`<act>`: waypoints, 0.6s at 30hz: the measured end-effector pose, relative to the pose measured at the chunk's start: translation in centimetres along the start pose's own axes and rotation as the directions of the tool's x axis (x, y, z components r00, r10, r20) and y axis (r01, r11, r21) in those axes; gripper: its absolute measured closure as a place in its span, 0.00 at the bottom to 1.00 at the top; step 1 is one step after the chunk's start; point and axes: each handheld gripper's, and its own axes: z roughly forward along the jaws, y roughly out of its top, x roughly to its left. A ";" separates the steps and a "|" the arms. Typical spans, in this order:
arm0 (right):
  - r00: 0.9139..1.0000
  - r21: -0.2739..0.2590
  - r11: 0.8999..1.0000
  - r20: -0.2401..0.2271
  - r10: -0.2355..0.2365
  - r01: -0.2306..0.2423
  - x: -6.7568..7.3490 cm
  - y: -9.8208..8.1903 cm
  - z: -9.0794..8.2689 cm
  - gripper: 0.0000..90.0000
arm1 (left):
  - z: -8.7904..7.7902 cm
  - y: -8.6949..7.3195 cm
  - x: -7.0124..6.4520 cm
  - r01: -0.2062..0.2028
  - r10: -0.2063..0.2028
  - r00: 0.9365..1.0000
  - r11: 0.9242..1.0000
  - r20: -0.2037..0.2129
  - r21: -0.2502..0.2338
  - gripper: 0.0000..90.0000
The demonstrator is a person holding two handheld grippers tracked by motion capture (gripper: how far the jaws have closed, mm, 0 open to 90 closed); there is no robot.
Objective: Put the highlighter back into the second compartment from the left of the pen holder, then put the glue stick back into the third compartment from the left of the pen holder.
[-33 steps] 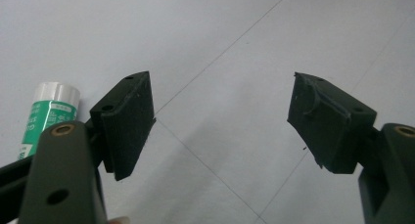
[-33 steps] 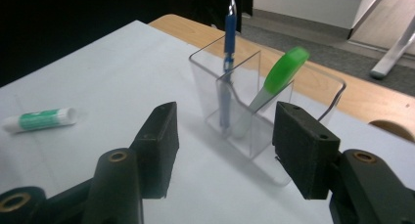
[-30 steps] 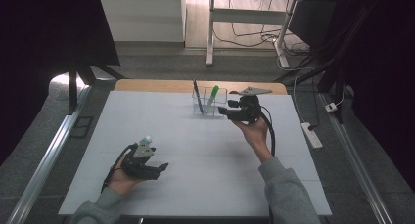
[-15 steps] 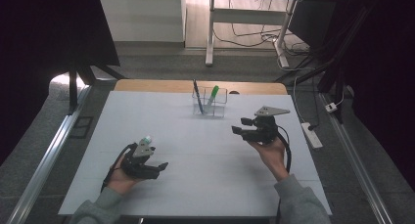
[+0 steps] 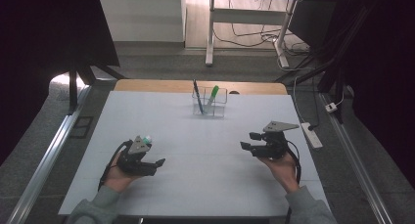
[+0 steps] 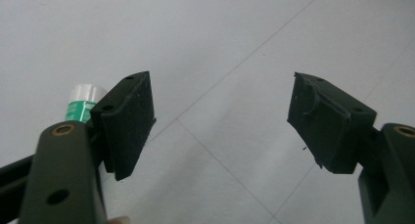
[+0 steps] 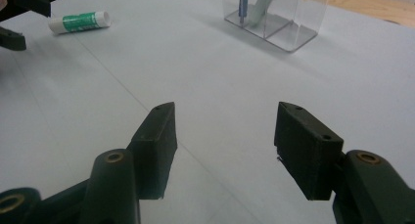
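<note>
A clear plastic holder point(image 5: 209, 104) stands at the table's far middle with a blue pen point(image 5: 196, 93) and a green marker point(image 5: 212, 97) upright in it. In the right gripper view, the holder point(image 7: 274, 18) is ahead and slightly right. A white and green glue stick point(image 7: 78, 22) lies on the table beside my left gripper point(image 5: 157, 162). That gripper is open and empty, and the glue stick point(image 6: 83, 100) peeks out behind one jaw. My right gripper point(image 5: 246, 142) hovers low at the right and points left. It is open, with only bare table between its jaws point(image 7: 226, 111).
The white table point(image 5: 205, 185) has a wooden strip point(image 5: 147, 85) along its far edge. A power strip point(image 5: 311, 135) lies on the floor to the right. Metal rails point(image 5: 44, 155) run along both sides. The left gripper's jaws point(image 7: 14, 18) show far off in the right gripper view.
My right gripper has moved away from the holder, to the right, toward the person and a little lower. The left hand has stayed put.
</note>
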 end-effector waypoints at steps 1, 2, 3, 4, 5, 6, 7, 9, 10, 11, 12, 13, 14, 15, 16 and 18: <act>1.000 0.002 1.000 -0.001 0.002 -0.002 0.0 -0.1 -0.1 0.46 | 0.0 0.0 0.1 0.003 -0.003 1.000 1.000 -0.001 0.001 0.27; 1.000 0.001 1.000 -0.003 0.003 -0.003 0.0 -0.2 -0.2 0.46 | -0.1 0.0 0.2 0.004 -0.004 1.000 1.000 -0.001 0.005 0.27; 1.000 0.002 1.000 -0.004 0.001 -0.001 0.0 -0.3 -0.3 0.46 | -0.2 0.0 0.3 0.007 -0.007 1.000 1.000 -0.003 0.007 0.27; 1.000 0.005 1.000 -0.004 0.000 0.000 0.0 -0.3 -0.4 0.46 | -0.4 0.0 0.5 0.009 -0.009 1.000 1.000 -0.005 0.010 0.27; 1.000 0.000 1.000 -0.008 0.003 -0.003 0.1 -0.4 -0.4 0.46 | -0.6 0.1 0.7 0.015 -0.015 1.000 1.000 -0.008 0.011 0.27; 1.000 0.000 1.000 -0.009 0.001 -0.001 0.1 -0.4 -0.5 0.46 | -0.8 0.1 0.9 0.019 -0.018 1.000 1.000 -0.008 0.012 0.27; 1.000 0.000 1.000 -0.010 -0.003 0.003 0.2 -0.4 -0.4 0.46 | -1.0 0.0 1.1 0.024 -0.024 1.000 1.000 -0.010 0.013 0.27; 1.000 0.002 1.000 -0.009 -0.008 0.008 0.3 -0.4 -0.4 0.46 | -1.3 -0.1 1.5 0.035 -0.034 0.999 0.999 -0.018 0.011 0.27; 1.000 0.003 1.000 -0.009 -0.009 0.009 0.3 -0.4 -0.4 0.45 | -1.5 -0.1 1.7 0.041 -0.040 0.999 0.999 -0.019 0.011 0.27; 1.000 0.004 1.000 -0.011 -0.008 0.008 0.3 -0.5 -0.4 0.45 | -1.6 -0.2 1.8 0.044 -0.044 0.999 0.999 -0.022 0.011 0.27; 1.000 0.005 1.000 -0.012 -0.008 0.008 0.3 -0.5 -0.4 0.45 | -1.7 -0.2 1.9 0.047 -0.047 0.999 0.999 -0.024 0.011 0.27; 1.000 0.007 1.000 -0.011 -0.006 0.006 0.3 -0.5 -0.4 0.45 | -1.8 -0.2 2.1 0.050 -0.050 0.998 0.999 -0.024 0.013 0.27; 1.000 0.010 1.000 -0.009 -0.008 0.008 0.3 -0.5 -0.5 0.45 | -1.8 -0.2 2.2 0.053 -0.053 0.998 0.998 -0.024 0.014 0.27; 1.000 0.010 1.000 -0.008 -0.008 0.008 0.3 -0.5 -0.5 0.45 | -1.9 -0.2 2.3 0.055 -0.055 0.998 0.998 -0.024 0.015 0.27; 1.000 0.007 1.000 -0.007 -0.010 0.010 0.3 -0.6 -0.5 0.45 | -2.0 -0.2 2.4 0.058 -0.057 0.998 0.998 -0.024 0.017 0.27; 1.000 0.008 1.000 -0.005 -0.011 0.011 0.3 -0.7 -0.6 0.45 | -2.0 -0.2 2.5 0.059 -0.058 0.998 0.998 -0.022 0.019 0.27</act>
